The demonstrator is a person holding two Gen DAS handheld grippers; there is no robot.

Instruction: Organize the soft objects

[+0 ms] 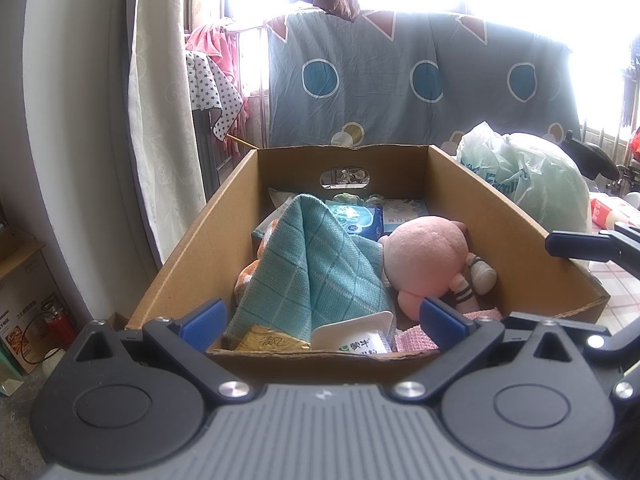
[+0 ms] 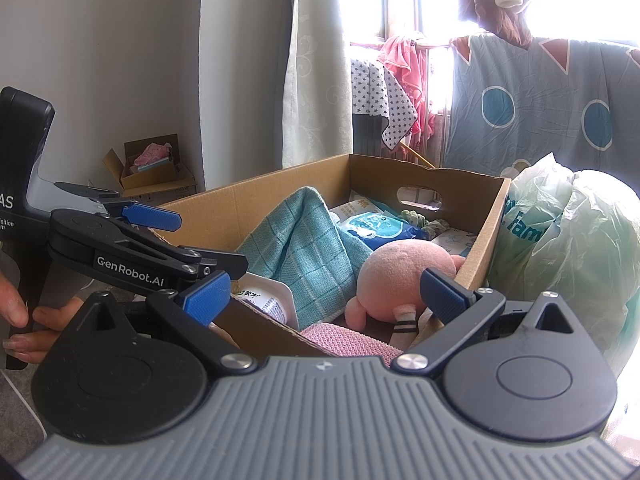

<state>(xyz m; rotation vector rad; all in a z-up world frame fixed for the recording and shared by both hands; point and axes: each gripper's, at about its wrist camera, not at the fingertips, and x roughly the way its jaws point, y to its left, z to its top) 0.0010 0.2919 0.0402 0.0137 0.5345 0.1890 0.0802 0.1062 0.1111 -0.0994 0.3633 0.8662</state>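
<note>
Inside the open brown cardboard box [image 1: 208, 240], a teal checked cloth [image 1: 316, 264] and a round pink plush toy [image 1: 424, 256] are already lying, suggesting sorting is nearly finishing, while the left gripper [image 1: 324, 320] and right gripper [image 2: 326, 292] are hovering apart, empty.

- Left wrist view: close behind the near wall of the cardboard box [image 1: 208, 248], facing 12 o'clock toward the window.
- Right wrist view: close at the box's near corner, facing about 1 o'clock; the left claw [image 2: 178, 256] appears at 9 o'clock.
- Shared: box interior, hanging blanket [image 1: 400, 80].
</note>
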